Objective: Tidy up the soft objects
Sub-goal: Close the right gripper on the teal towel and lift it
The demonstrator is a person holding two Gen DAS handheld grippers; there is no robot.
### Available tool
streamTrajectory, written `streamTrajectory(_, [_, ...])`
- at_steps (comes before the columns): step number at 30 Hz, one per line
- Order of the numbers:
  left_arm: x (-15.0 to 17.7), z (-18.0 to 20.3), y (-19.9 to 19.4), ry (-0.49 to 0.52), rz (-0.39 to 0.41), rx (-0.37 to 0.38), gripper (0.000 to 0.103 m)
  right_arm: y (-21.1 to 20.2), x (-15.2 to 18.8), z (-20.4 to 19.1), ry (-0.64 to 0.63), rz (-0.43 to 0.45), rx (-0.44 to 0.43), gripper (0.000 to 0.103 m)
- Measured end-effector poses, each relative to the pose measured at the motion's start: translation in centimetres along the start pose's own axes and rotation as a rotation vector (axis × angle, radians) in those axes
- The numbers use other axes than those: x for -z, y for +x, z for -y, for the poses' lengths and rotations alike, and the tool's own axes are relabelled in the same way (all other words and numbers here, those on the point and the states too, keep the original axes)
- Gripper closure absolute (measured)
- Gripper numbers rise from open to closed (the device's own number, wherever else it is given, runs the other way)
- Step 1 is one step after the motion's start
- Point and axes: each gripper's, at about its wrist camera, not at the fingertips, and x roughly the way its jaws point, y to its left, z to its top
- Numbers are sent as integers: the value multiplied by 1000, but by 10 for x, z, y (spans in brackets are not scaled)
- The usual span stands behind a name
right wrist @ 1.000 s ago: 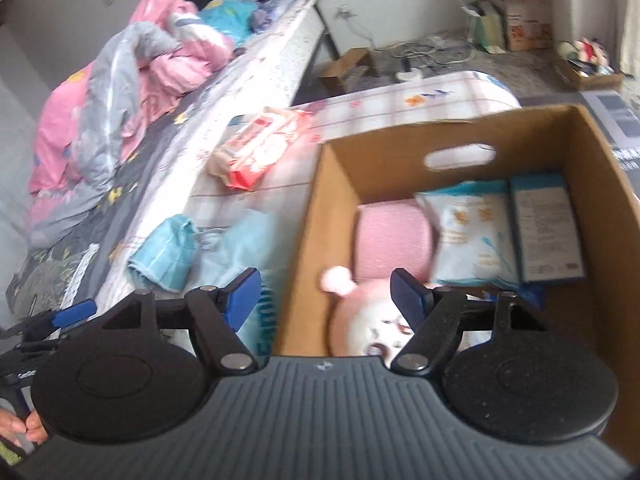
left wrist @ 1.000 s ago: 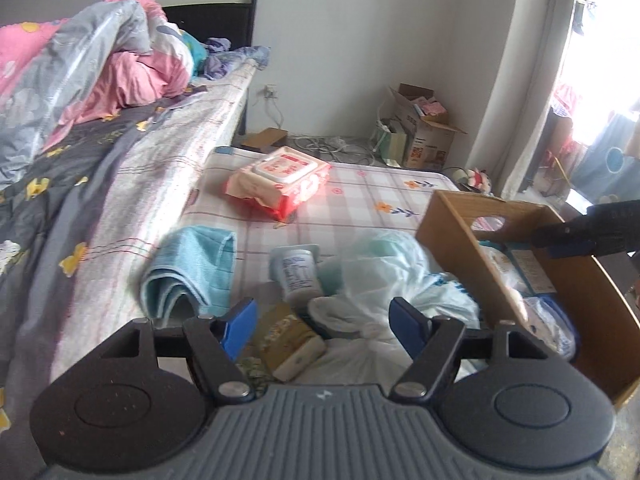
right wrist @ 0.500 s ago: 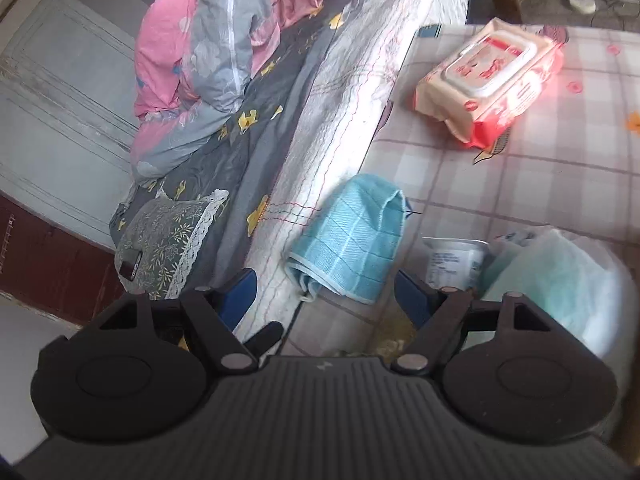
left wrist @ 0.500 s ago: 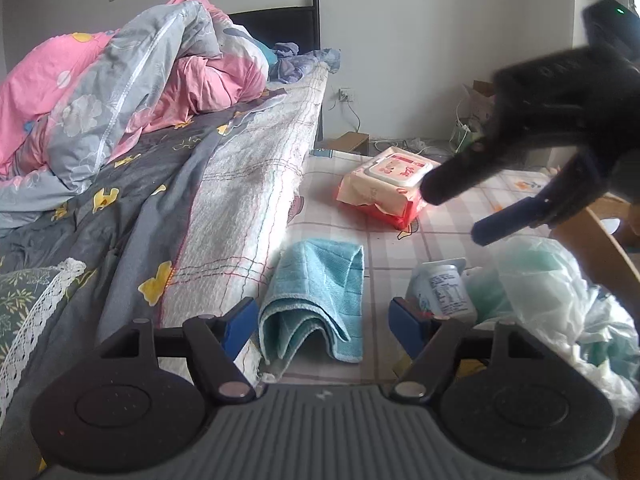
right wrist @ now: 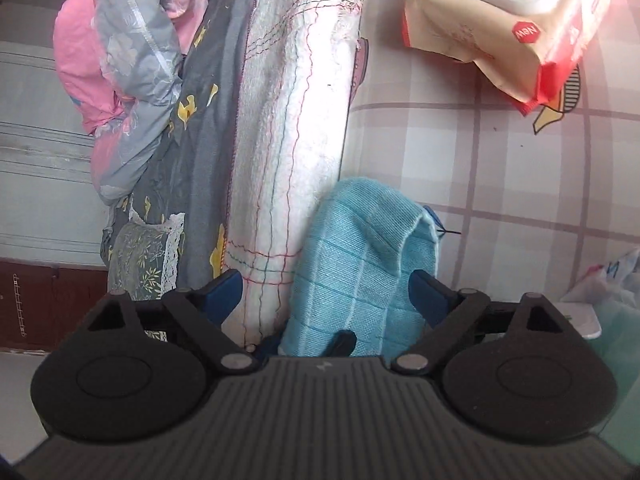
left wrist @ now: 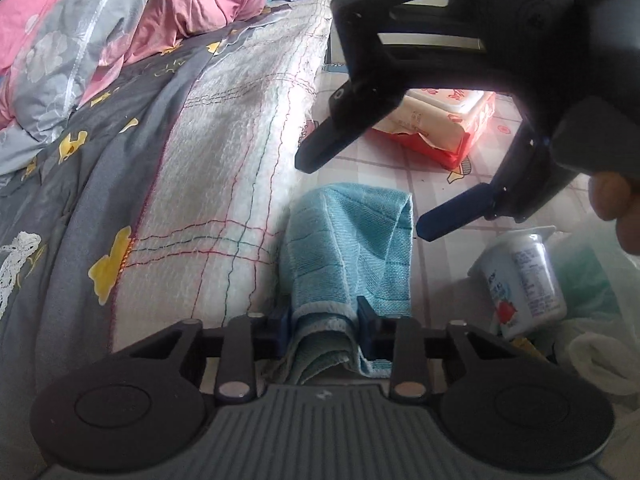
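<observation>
1. One folded blue towel [left wrist: 352, 248] on the checked mattress [left wrist: 440, 168], at its left edge, touching the side of the quilted bed cover [left wrist: 240, 168].
2. One pack of wet wipes [right wrist: 508, 20] farther along the mattress, well apart from the towel; one small yoghurt cup [left wrist: 524, 280] lying beside one thin plastic bag [left wrist: 588, 280] toward the right edge.
3. Two grippers in play.
4. Left gripper [left wrist: 324, 326]: jaws narrow and closing, blue pads pressed on the towel's near hem, cloth bunched between them.
5. Right gripper [right wrist: 326, 292]: jaws wide and opening, poised over the towel's far folded end, pads clear of the cloth on both sides; seen from the left wrist as a dark shape [left wrist: 400, 184] hanging above the towel.
6. Against a second ago: left gripper then open above a clutter of packets and bag, towel off to its left; right gripper then over a cardboard box, now beside the bed.
</observation>
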Motion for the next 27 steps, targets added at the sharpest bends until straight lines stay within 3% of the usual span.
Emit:
streamTrajectory(1, [0, -1, -1, -9, 1, -1, 85, 3, -3, -2, -1, -6, 13, 13])
streamTrajectory(3, [1, -5, -6, -34, 14, 17, 88, 8, -7, -5, -18, -17, 49, 13])
streamTrajectory(8, [0, -5, -39, -68, 104, 107, 90, 11, -2, -3, -20, -35, 58, 13])
streamTrajectory(11, [1, 2, -66, -62, 166, 156, 90, 4, 4, -3, -15, -31, 19, 15])
streamTrajectory(13, [3, 8, -85, -52, 203, 184, 90, -7, 9, -6, -20, -18, -24, 24])
streamTrajectory(15, [5, 13, -102, -48, 229, 209, 90, -19, 16, -7, -7, -20, -83, 46])
streamTrajectory(20, [11, 37, -141, -24, 278, 289, 90, -74, 46, -18, -82, 55, -158, 68])
streamTrajectory(27, [18, 113, -189, 74, 334, 499, 89, -196, 112, 14, -134, 234, -154, 78])
